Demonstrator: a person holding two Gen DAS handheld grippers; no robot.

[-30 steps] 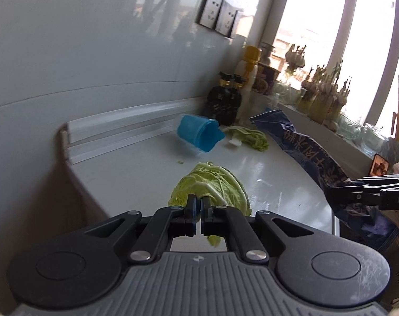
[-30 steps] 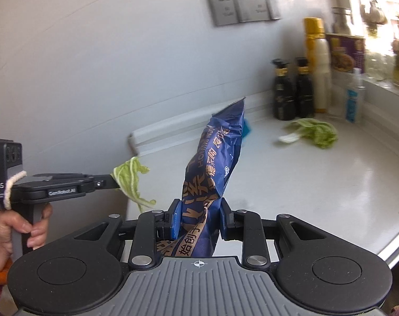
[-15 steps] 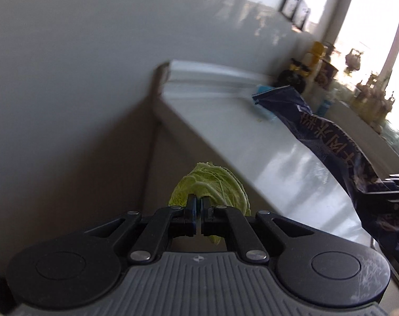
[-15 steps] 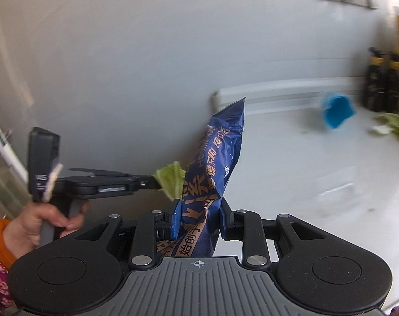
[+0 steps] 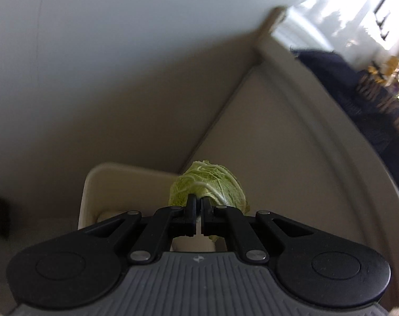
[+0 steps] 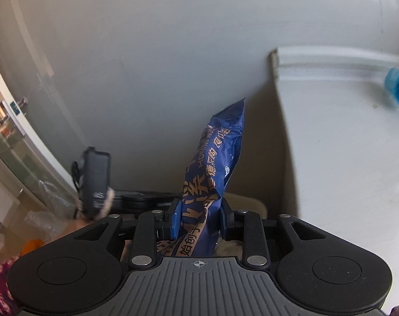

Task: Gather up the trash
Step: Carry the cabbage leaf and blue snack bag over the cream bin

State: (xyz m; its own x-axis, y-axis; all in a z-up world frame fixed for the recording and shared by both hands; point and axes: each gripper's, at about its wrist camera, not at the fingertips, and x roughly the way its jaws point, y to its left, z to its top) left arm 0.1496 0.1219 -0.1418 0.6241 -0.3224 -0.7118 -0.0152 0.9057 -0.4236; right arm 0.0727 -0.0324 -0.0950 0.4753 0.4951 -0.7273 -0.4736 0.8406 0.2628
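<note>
Below the counter's [image 6: 344,158] end edge, the left gripper [image 5: 198,205] pinched a pale green cabbage leaf [image 5: 210,187] between nearly closed jaws, above the near rim of a cream bin [image 5: 99,179]. The right gripper [image 6: 199,220] clamped a blue snack bag [image 6: 215,163], which stood upright past its fingers. Far right on the countertop lay a blurred blue object, probably a cup [image 6: 398,87].

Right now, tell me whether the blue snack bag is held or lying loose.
Held. The right hand-held gripper is shut on the blue snack bag, which sticks up between its pads.
</note>
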